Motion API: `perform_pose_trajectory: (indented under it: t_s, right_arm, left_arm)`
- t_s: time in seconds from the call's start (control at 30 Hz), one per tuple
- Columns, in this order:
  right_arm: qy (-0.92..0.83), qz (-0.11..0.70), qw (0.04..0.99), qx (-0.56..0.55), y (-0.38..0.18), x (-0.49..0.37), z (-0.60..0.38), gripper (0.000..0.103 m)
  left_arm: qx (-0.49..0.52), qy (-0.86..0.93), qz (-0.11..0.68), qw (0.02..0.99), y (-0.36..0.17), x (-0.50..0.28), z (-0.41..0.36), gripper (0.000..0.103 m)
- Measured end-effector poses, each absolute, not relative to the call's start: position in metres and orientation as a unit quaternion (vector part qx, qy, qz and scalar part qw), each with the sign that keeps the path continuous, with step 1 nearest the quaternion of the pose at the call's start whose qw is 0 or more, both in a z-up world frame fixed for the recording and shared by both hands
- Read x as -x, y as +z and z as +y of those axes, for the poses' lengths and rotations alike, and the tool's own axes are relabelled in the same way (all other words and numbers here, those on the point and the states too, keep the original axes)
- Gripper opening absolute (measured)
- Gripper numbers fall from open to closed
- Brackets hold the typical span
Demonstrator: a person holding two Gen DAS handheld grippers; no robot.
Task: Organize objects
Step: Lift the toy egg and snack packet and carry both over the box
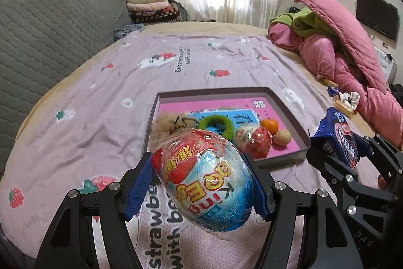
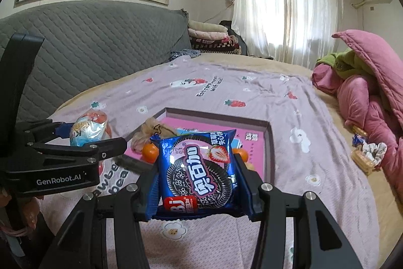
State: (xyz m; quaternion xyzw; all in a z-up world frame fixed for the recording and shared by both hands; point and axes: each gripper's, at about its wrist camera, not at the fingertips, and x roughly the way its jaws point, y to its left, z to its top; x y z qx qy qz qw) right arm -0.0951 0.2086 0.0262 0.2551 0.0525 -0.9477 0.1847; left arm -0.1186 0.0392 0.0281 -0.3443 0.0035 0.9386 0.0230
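My left gripper is shut on a wrapped toy egg, red and blue, held above the bedspread just in front of the shallow box. My right gripper is shut on a blue cookie packet and holds it upright in front of the same box. The egg and left gripper show at the left of the right wrist view; the packet shows at the right of the left wrist view. The box holds a green ring, an orange, a walnut and a red wrapped item.
A pink quilt pile lies at the right on the bed. A small basket with snacks sits beside it. A grey padded headboard runs along the left. Folded blankets are stacked at the back.
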Motion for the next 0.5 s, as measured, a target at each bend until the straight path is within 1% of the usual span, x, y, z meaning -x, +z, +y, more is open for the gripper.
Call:
perform_pose_trajectory:
  t_s: [0.23, 0.5]
  right_arm:
    - [-0.954, 0.06, 0.171, -0.238, 0.049, 0.111, 0.217, 0.051]
    - [-0.959, 0.07, 0.153, -0.226, 0.07, 0.147, 0.226, 0.051]
  left_arm:
    - [0.325, 0.945, 0.016, 0.027, 0.048, 0.138, 0.039, 0.07]
    - [0.314, 0.949, 0.017, 0.012, 0.069, 0.176, 0.022, 0.07]
